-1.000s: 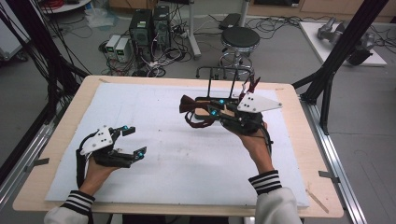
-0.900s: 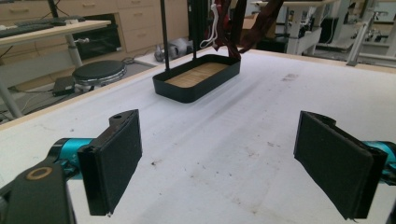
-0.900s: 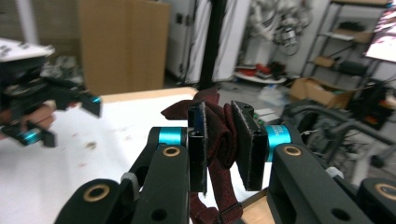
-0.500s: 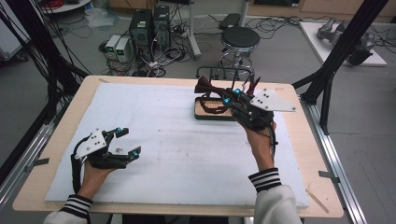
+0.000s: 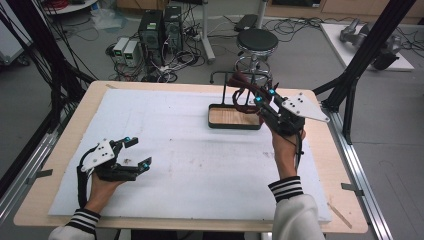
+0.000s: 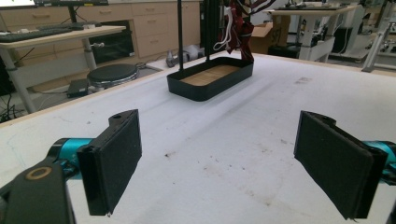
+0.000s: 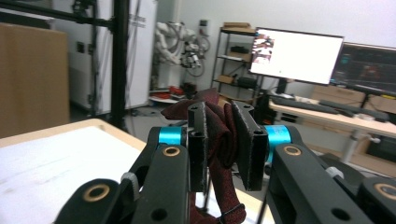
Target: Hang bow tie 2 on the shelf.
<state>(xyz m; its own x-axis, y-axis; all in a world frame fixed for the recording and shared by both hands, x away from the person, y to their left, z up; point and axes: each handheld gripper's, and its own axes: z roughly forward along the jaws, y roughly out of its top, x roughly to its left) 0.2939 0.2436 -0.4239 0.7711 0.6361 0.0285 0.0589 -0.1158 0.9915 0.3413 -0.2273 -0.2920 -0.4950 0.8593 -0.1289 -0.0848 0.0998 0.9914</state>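
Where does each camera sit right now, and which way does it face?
High view: above the person's side, looking forward and down on the table; forearms, hands, left gripper and right gripper show.
Left gripper view: rides low over the table, facing the tray between its open jaws.
Right gripper view: looks across the room along jaws shut on dark red cloth.
High and left views share the tray and the cloth.
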